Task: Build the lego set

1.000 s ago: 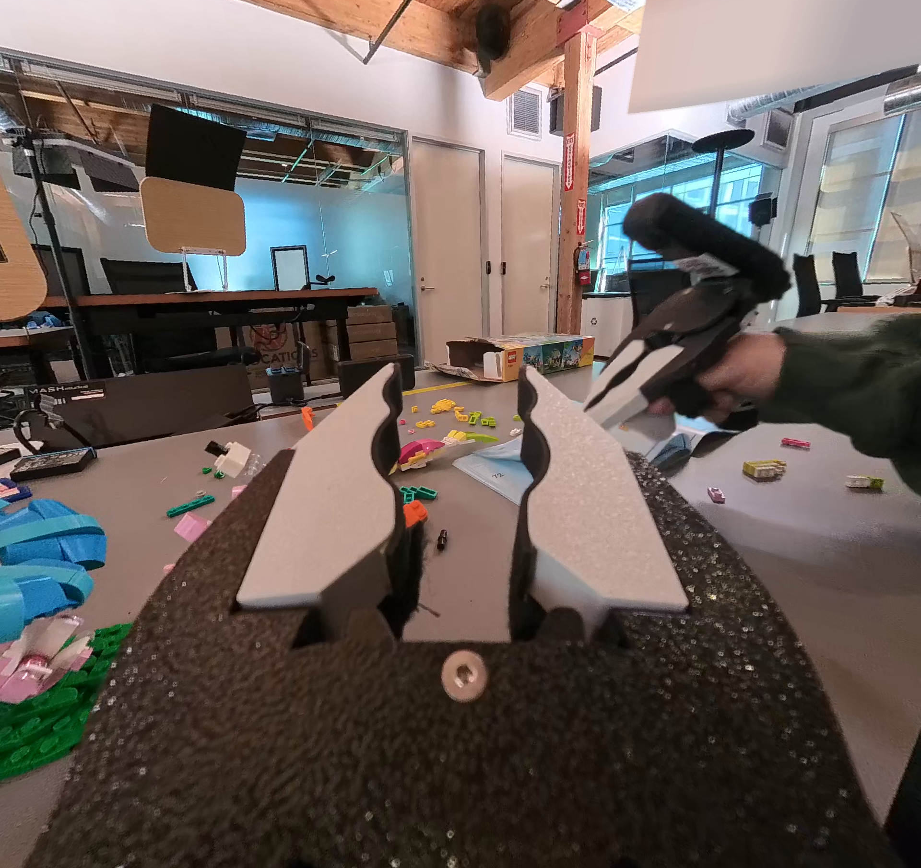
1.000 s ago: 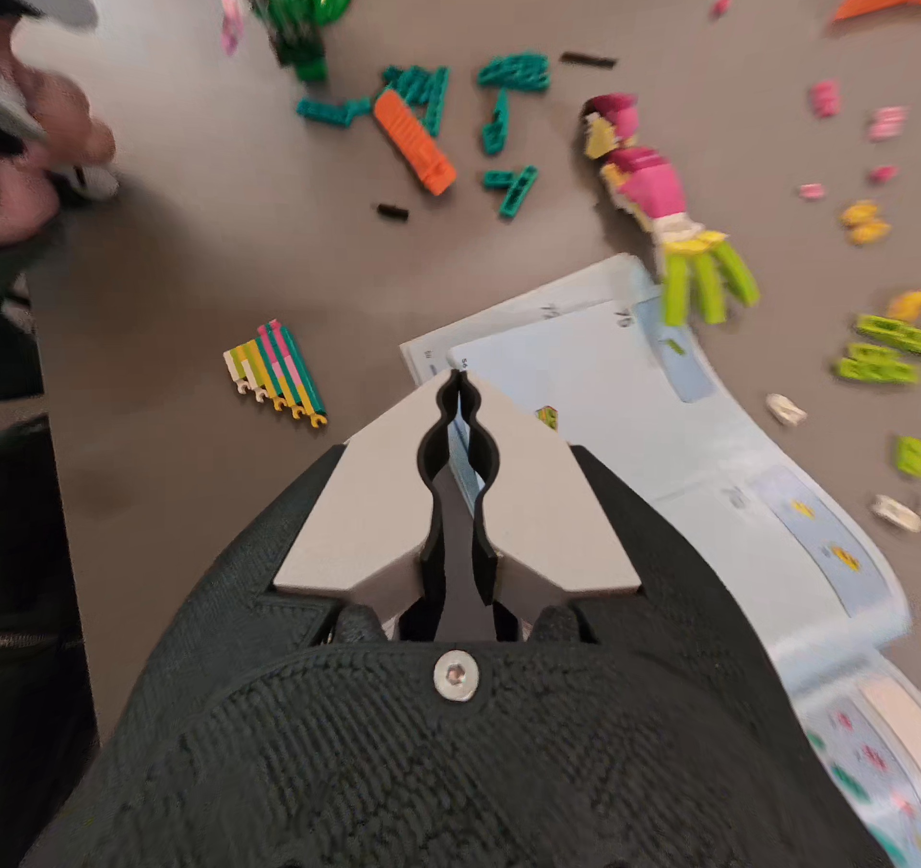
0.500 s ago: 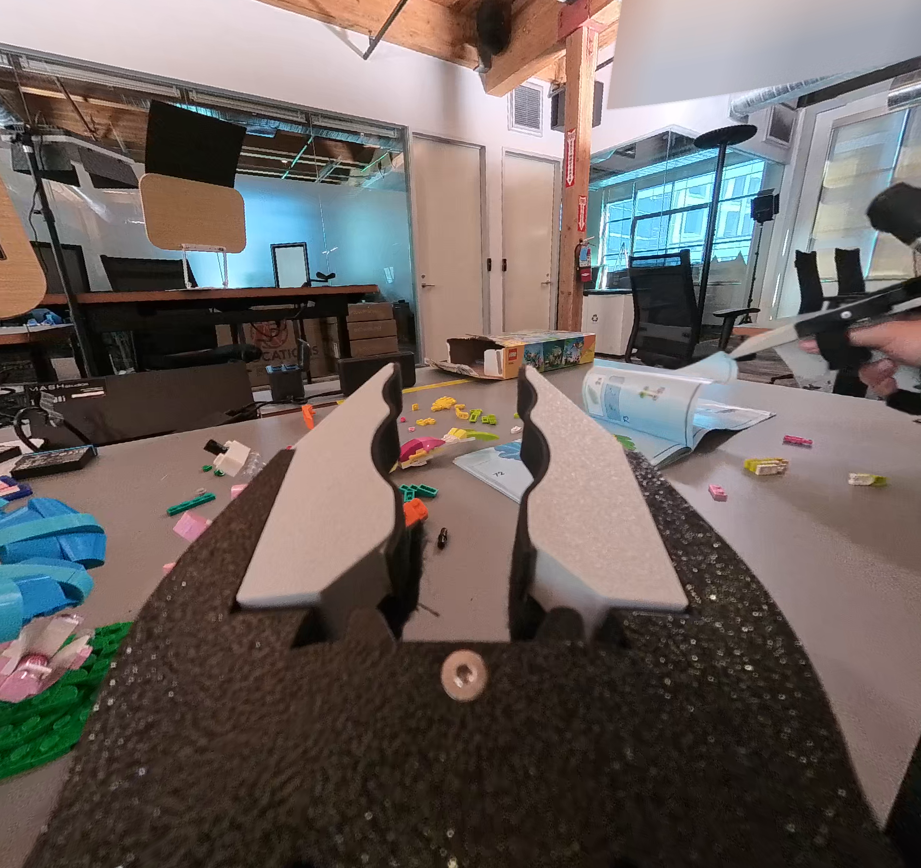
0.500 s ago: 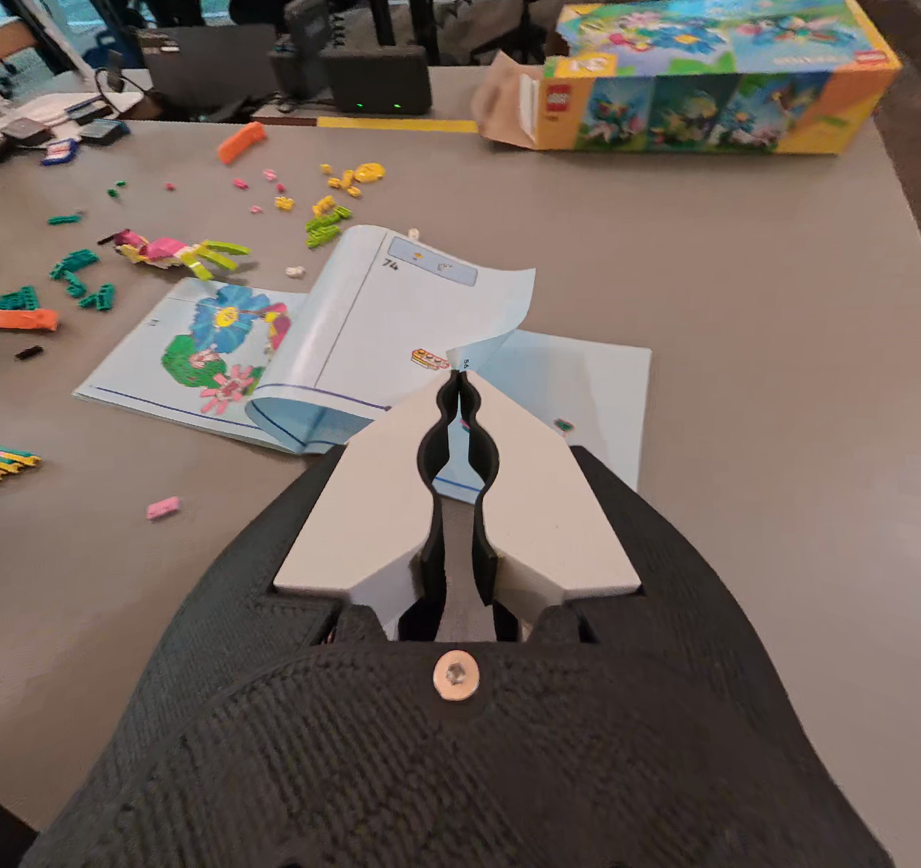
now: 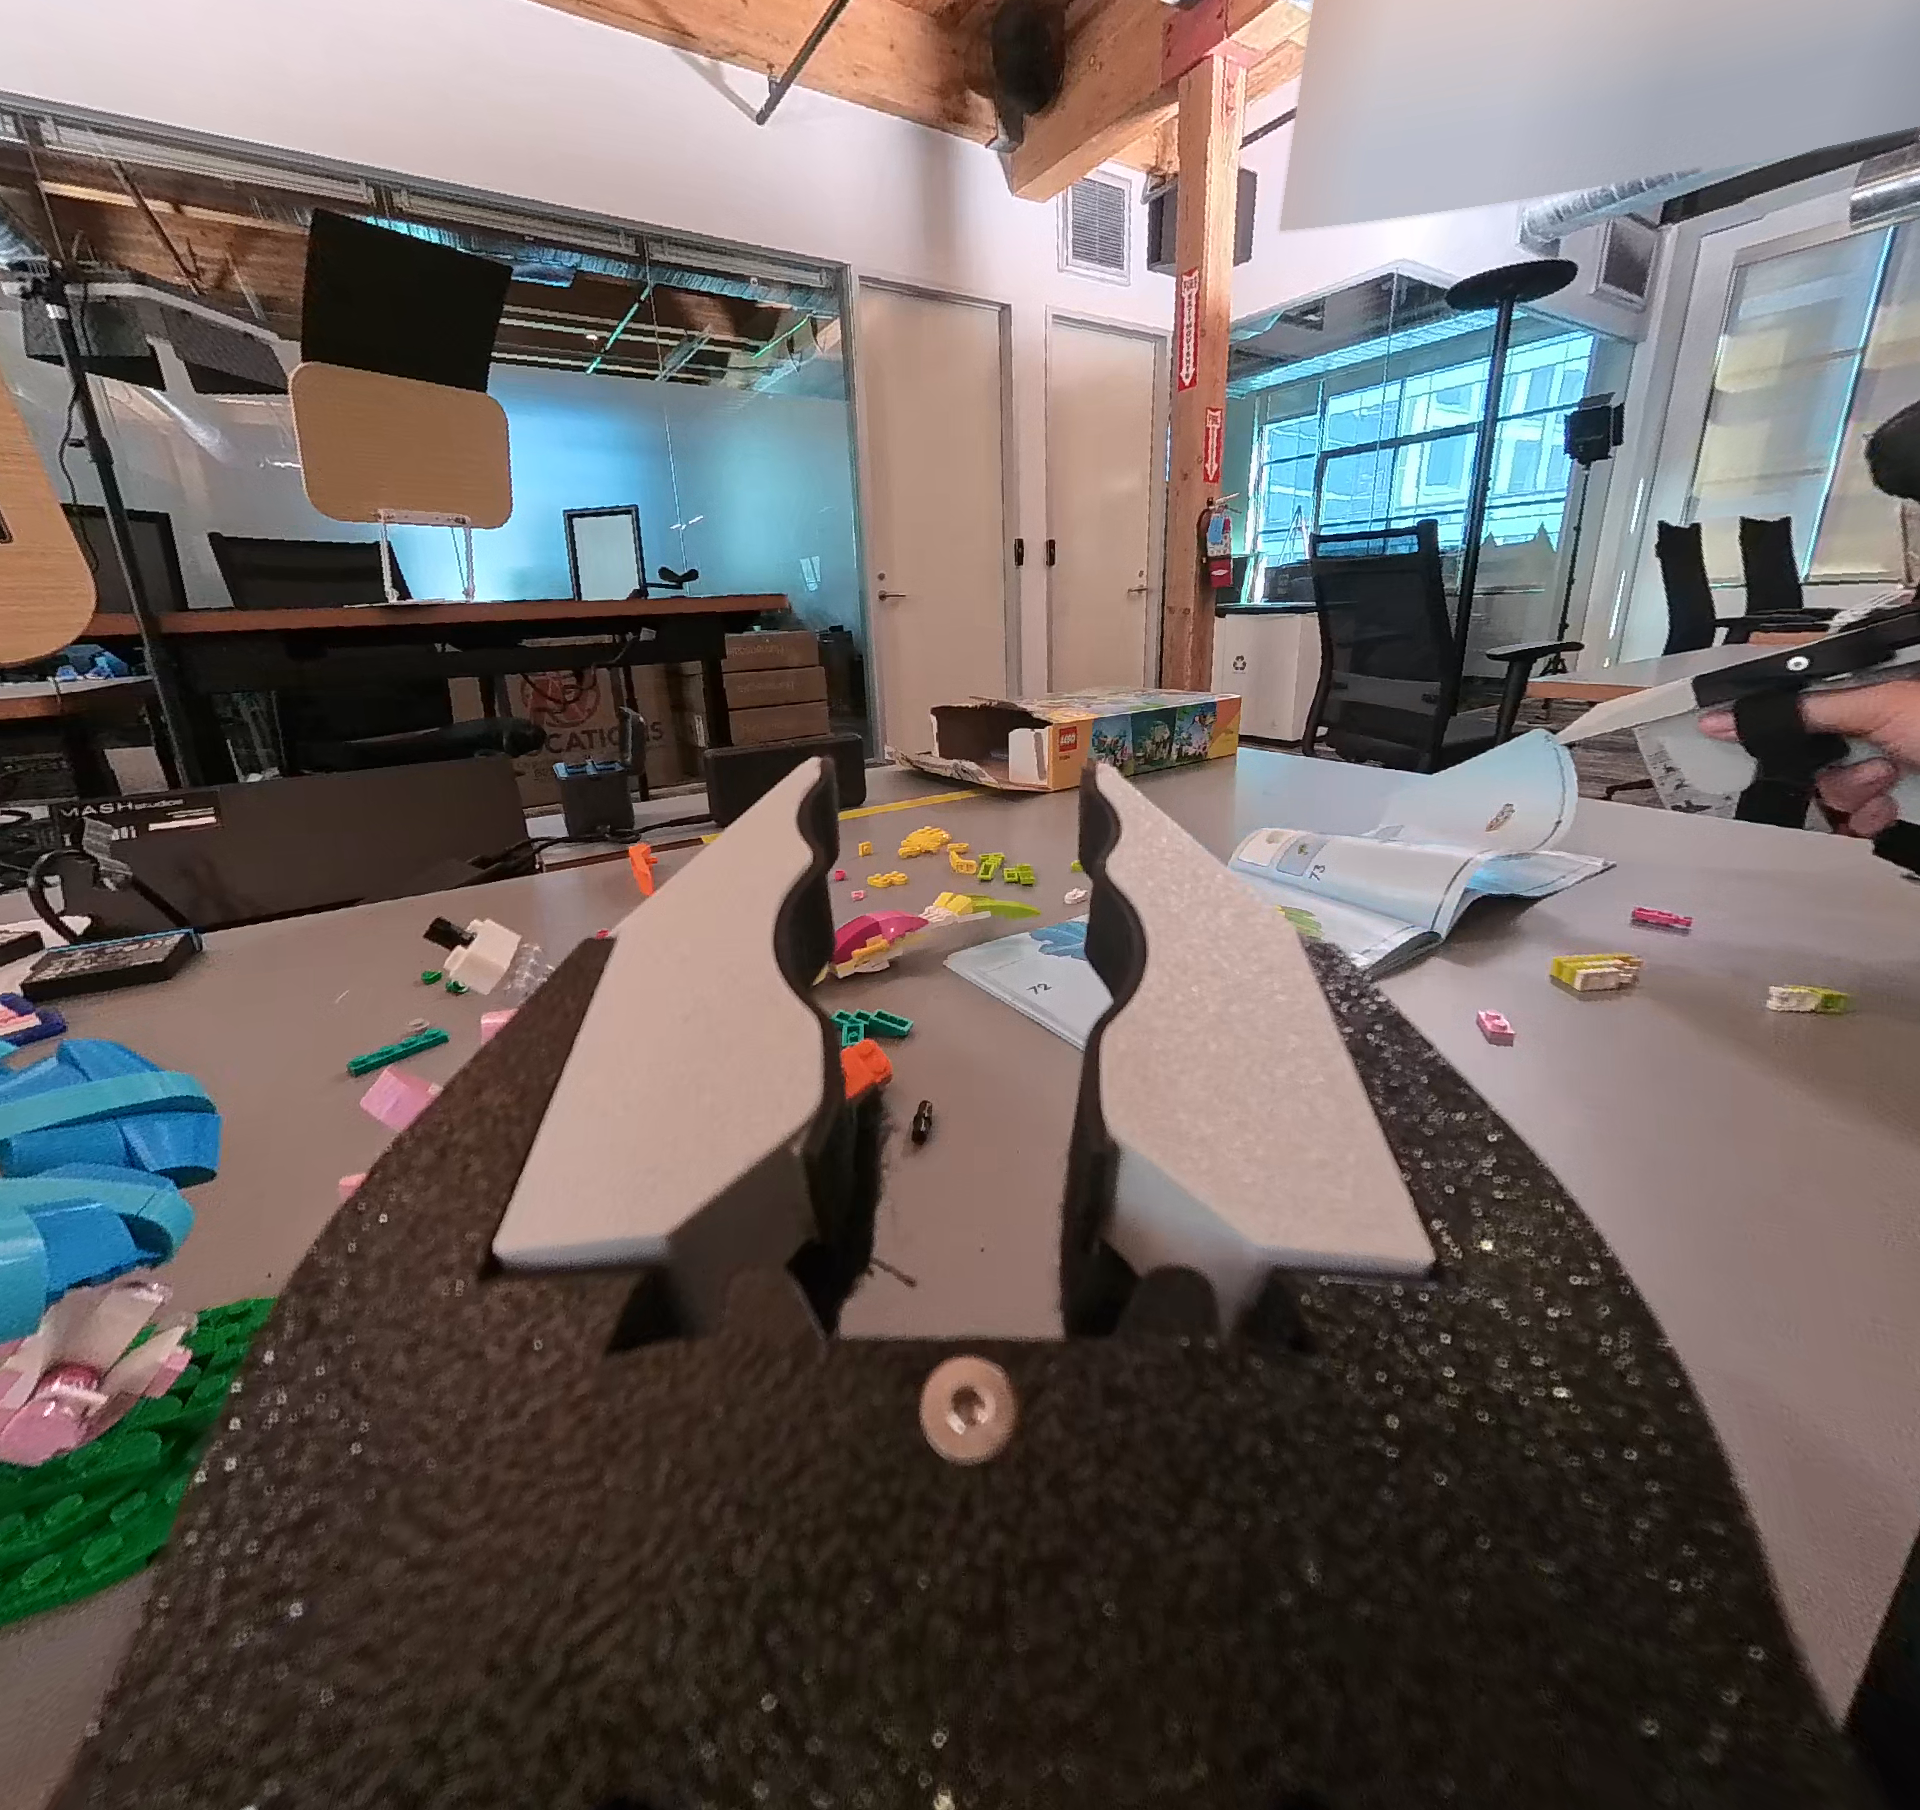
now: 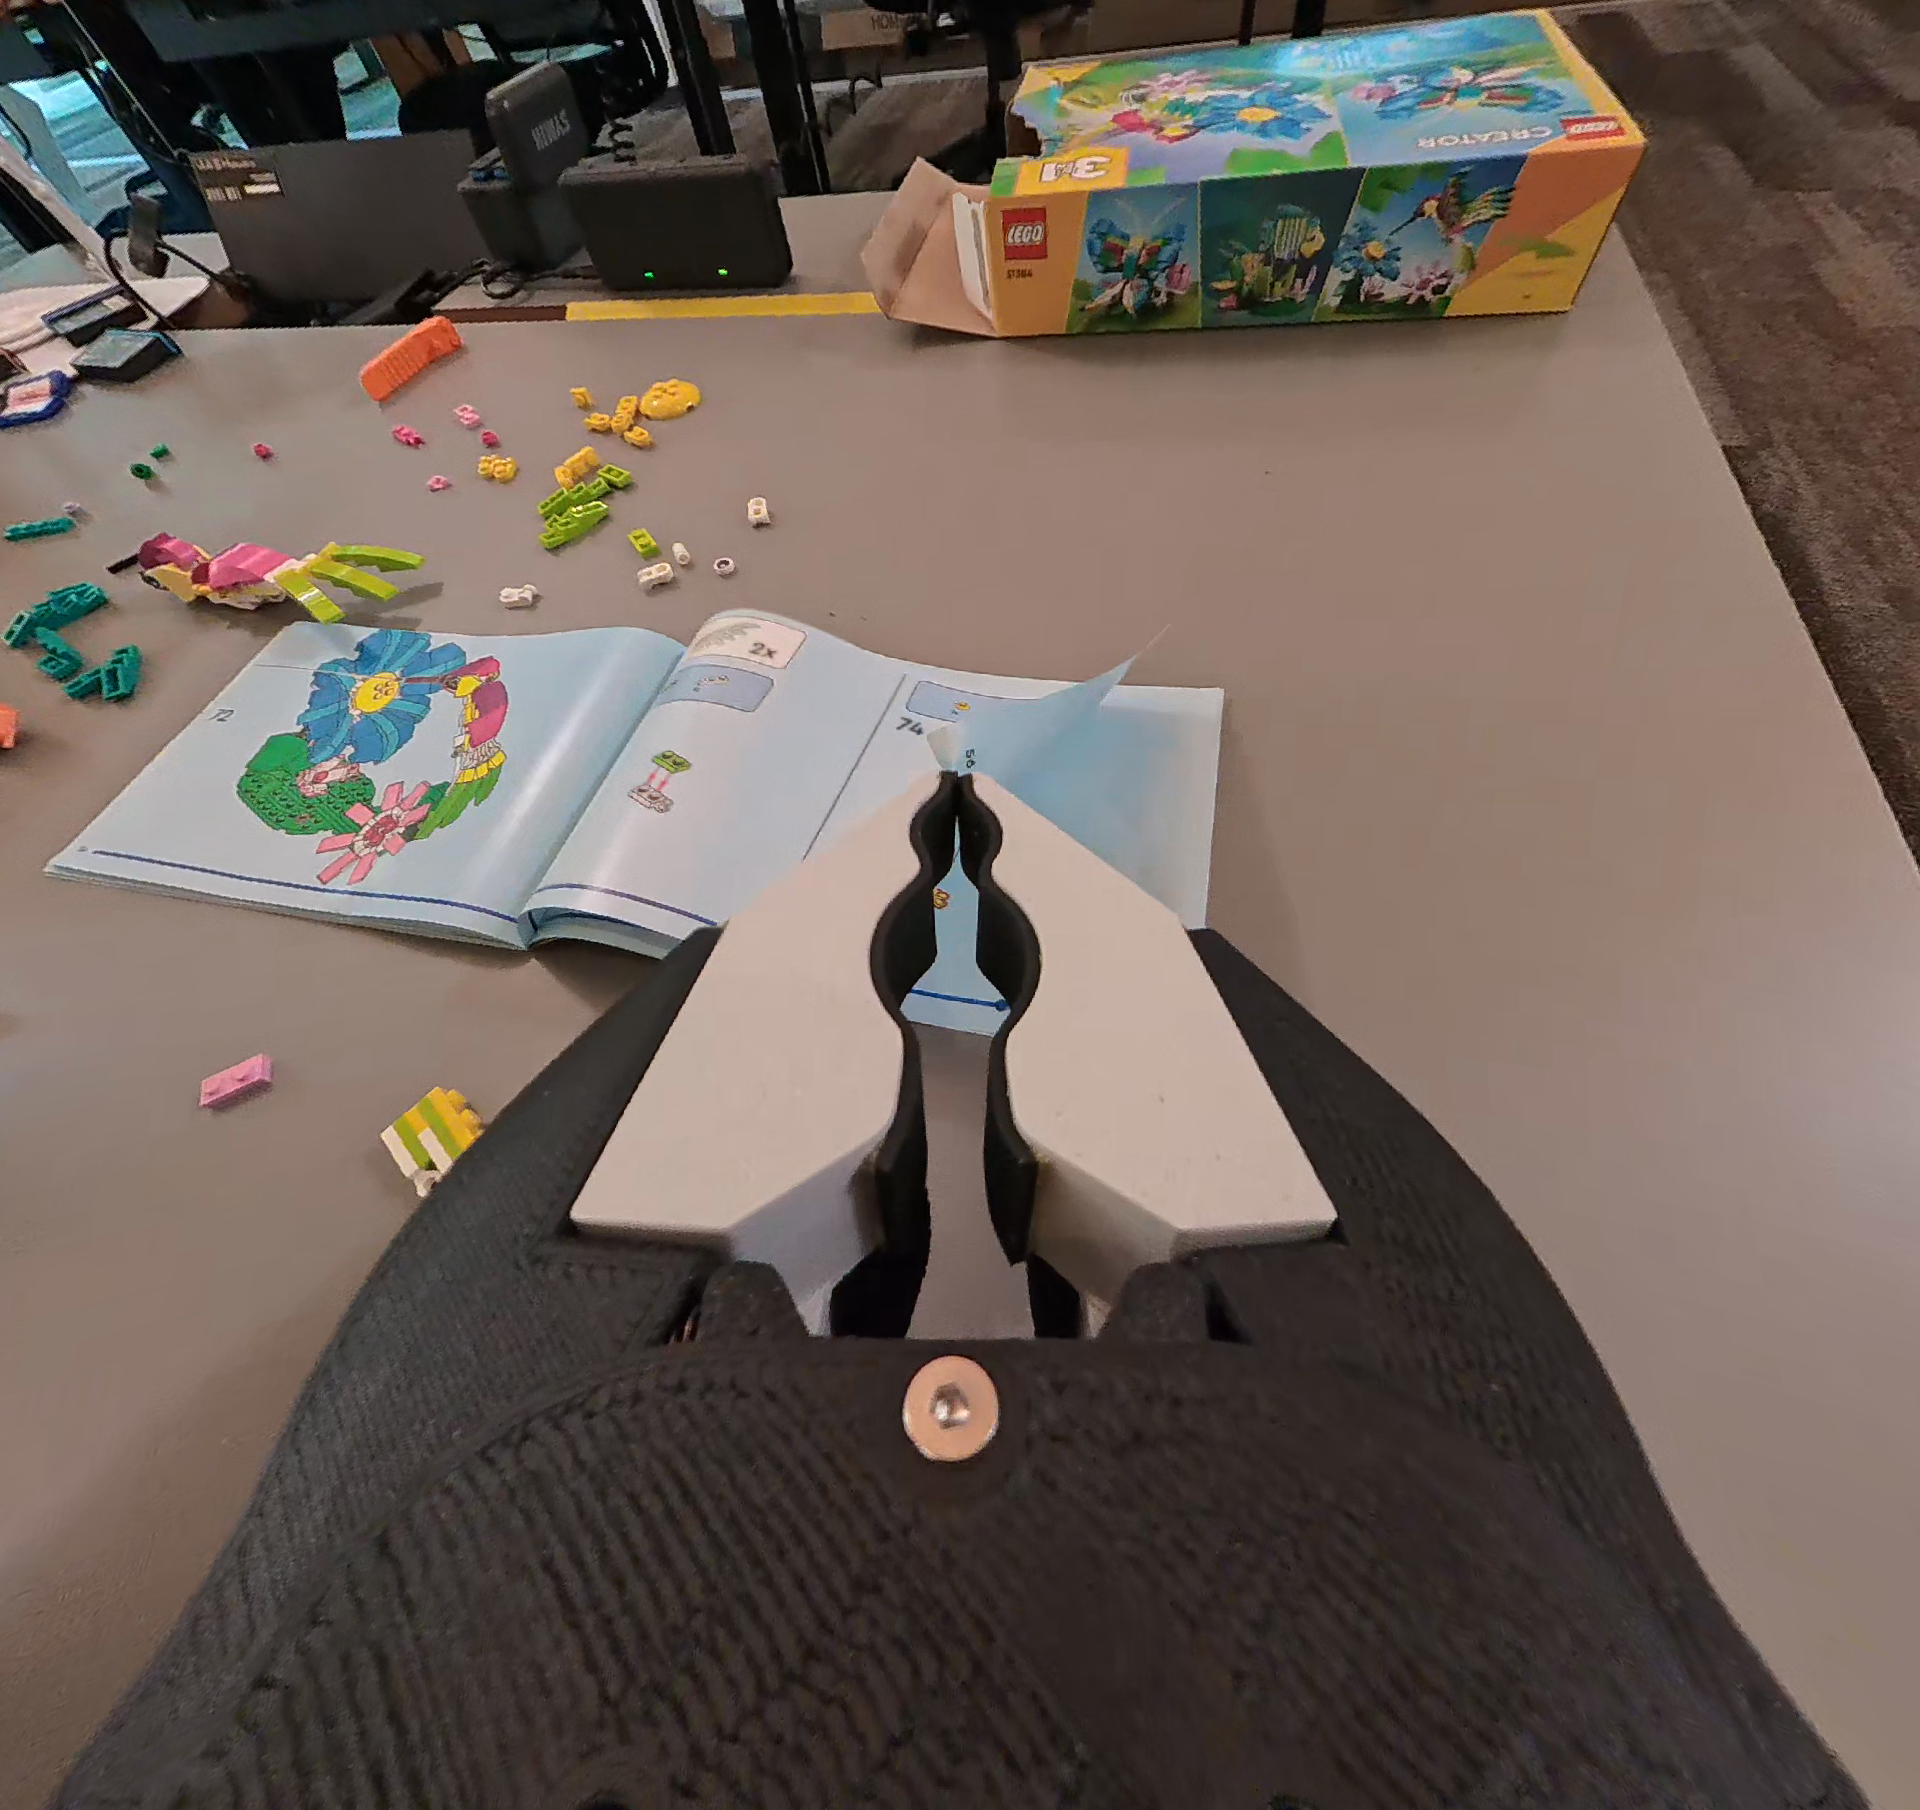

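Page-turning step: the right gripper (image 6: 954,784) pinches 1 booklet (image 6: 582,773) page (image 6: 1049,721), the left gripper (image 5: 956,825) gapes empty; next, lay it flat.

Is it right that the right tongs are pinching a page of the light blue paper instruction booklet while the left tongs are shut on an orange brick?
Not quite. The right tongs do pinch a page of the light blue paper instruction booklet, but the left wrist view shows the left tongs open and empty; the orange brick lies on the table.
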The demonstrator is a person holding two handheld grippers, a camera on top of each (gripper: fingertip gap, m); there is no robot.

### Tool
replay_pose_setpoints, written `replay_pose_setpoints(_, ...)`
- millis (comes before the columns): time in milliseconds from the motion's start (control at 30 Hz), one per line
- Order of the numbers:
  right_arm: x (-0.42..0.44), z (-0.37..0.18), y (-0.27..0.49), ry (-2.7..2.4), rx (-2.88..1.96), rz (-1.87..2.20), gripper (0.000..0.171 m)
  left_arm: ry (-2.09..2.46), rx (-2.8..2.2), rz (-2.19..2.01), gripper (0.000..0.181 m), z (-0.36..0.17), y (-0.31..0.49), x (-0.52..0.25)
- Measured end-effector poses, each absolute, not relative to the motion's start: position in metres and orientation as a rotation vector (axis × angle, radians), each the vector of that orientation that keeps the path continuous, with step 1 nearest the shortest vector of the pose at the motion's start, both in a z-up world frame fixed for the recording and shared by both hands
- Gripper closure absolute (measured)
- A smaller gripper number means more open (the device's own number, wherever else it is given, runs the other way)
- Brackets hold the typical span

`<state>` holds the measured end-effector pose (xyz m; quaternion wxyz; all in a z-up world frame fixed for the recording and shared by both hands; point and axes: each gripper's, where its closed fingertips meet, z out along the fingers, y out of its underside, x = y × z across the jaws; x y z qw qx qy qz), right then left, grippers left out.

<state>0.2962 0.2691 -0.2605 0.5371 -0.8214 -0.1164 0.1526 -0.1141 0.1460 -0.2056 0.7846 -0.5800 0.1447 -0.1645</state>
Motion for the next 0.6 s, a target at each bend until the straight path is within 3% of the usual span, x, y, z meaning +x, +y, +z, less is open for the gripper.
replay_pose_setpoints(33, 0.2967, -0.2605, 0.2689, -0.276, -1.954, 0.363, 0.171, 0.312, -1.251, -0.355, 0.137, -0.2056, 0.1461, -0.1141)
replay_pose_setpoints(600, 0.3056, -0.2571, 0.2712, -0.259, -1.928, 0.336, 0.171, 0.315, -1.253, -0.354, 0.137, -0.2059, 0.1465, -0.1136)
